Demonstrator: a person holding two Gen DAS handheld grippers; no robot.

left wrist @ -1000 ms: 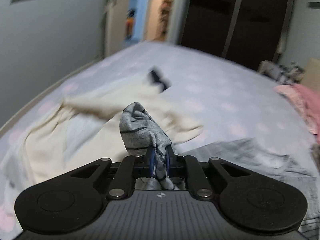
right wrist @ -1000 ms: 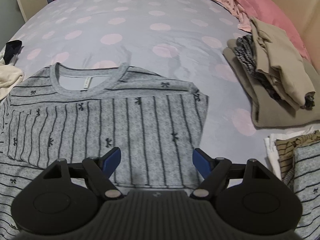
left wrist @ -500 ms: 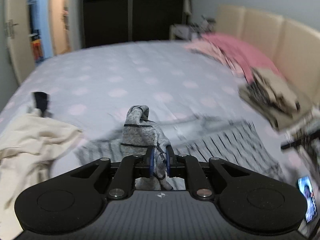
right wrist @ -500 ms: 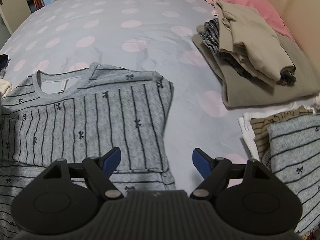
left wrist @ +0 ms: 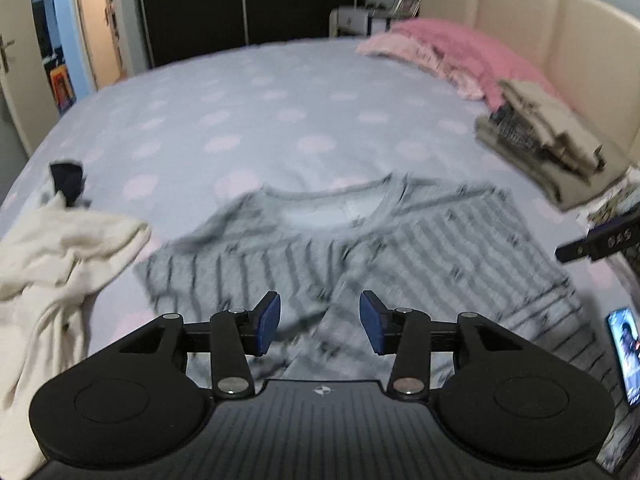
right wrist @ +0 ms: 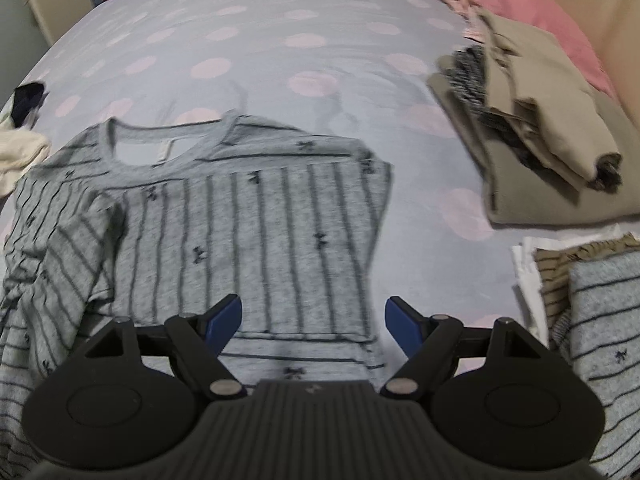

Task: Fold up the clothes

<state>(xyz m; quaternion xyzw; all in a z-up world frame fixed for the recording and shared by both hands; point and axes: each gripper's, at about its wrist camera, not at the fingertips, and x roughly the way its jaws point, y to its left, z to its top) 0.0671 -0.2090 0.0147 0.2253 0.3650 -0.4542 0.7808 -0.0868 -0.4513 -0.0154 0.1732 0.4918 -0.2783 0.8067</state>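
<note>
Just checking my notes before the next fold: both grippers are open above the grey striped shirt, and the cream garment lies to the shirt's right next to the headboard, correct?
Not quite. The cream garment lies to the left of the grey striped shirt, as the left wrist view shows. The rest holds: left gripper and right gripper are both open.

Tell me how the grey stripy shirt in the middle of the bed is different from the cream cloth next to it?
The grey striped shirt is spread mostly flat, sleeves folded in; the cream garment lies crumpled in a heap. The shirt has dark stripes and tiny bows; the cream one looks plain. The shirt sits centrally, the cream one off at its left. Both rest on the dotted bedspread, and neither is held: both grippers' jaws are open.
</note>
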